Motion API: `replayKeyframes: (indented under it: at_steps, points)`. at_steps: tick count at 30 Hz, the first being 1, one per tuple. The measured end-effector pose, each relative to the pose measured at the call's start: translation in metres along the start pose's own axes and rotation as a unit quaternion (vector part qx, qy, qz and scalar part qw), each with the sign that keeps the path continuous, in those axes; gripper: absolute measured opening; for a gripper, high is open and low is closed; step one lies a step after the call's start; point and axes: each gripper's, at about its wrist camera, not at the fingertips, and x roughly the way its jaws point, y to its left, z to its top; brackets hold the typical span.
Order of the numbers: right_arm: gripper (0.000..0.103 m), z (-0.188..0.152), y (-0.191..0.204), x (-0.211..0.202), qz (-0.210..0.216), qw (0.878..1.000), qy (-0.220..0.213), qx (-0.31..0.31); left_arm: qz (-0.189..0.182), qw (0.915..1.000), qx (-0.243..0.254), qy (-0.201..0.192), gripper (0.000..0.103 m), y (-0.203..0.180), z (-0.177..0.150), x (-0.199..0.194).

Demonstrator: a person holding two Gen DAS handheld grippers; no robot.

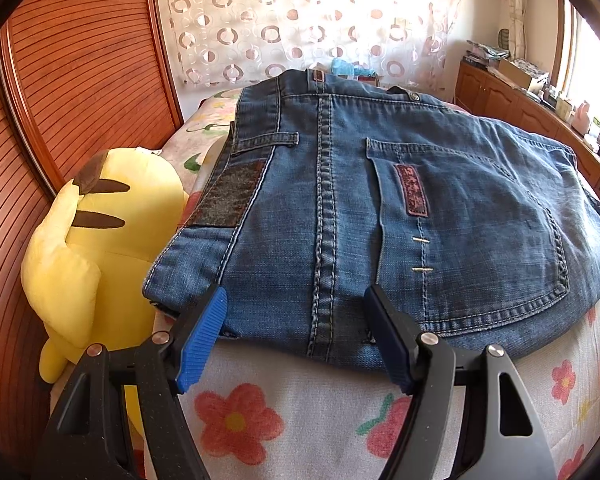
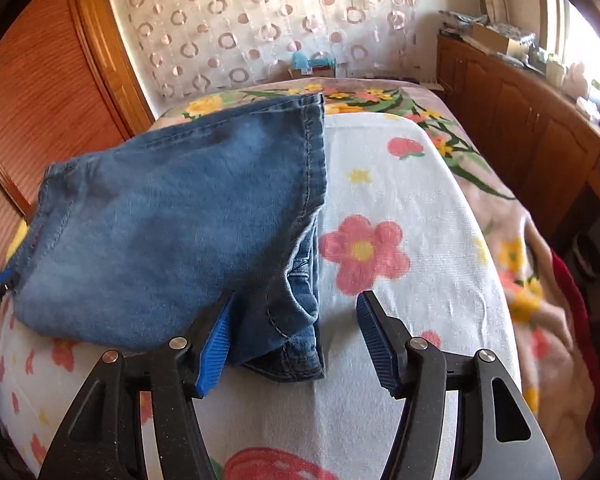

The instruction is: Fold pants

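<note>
Pants [image 1: 380, 216]: blue denim, folded on flowered bed cover [image 1: 300, 420]. Heavy, limp, grippy; take thick hems or waistband. Left claw [image 1: 296, 340] spread at near edge; right claw [image 2: 296, 340] spread, pinching nothing.

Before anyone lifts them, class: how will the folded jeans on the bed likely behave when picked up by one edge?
The jeans would likely sag and unfold, since they are soft stacked layers. Thick denim probably feels fairly heavy. The terry cover looks grippy, so pushing may bunch them.
</note>
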Motion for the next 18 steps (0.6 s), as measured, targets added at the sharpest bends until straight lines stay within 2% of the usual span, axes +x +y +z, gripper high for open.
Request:
replayKeyframes:
  at_steps: [2, 4, 5, 8, 13, 18]
  points:
    - [0.06, 0.004, 0.007, 0.004, 0.0, 1.0, 0.003, -0.009, 0.001, 1.0, 0.0, 0.0, 0.073, 0.0, 0.0, 0.0]
    - [0.046, 0.004, 0.014, 0.004, 0.002, 1.0, 0.001, -0.027, 0.0, 1.0, 0.0, -0.001, 0.073, 0.0, 0.0, 0.0]
    - [0.044, 0.003, 0.017, 0.001, 0.004, 0.999, -0.001, -0.035, 0.0, 1.0, 0.0, -0.005, 0.073, 0.0, 0.0, -0.002]
    - [0.043, -0.001, 0.023, 0.002, -0.012, 0.997, -0.018, -0.068, -0.005, 0.9999, -0.001, -0.014, 0.073, 0.001, 0.001, -0.013]
    - [0.043, -0.003, 0.023, 0.005, -0.01, 0.997, -0.02, -0.069, 0.008, 0.9989, -0.015, -0.043, 0.073, 0.018, 0.006, -0.038]
    - [0.043, -0.004, 0.022, 0.004, -0.009, 0.997, -0.021, -0.069, 0.015, 0.9981, -0.049, -0.034, 0.073, 0.045, 0.012, -0.031]
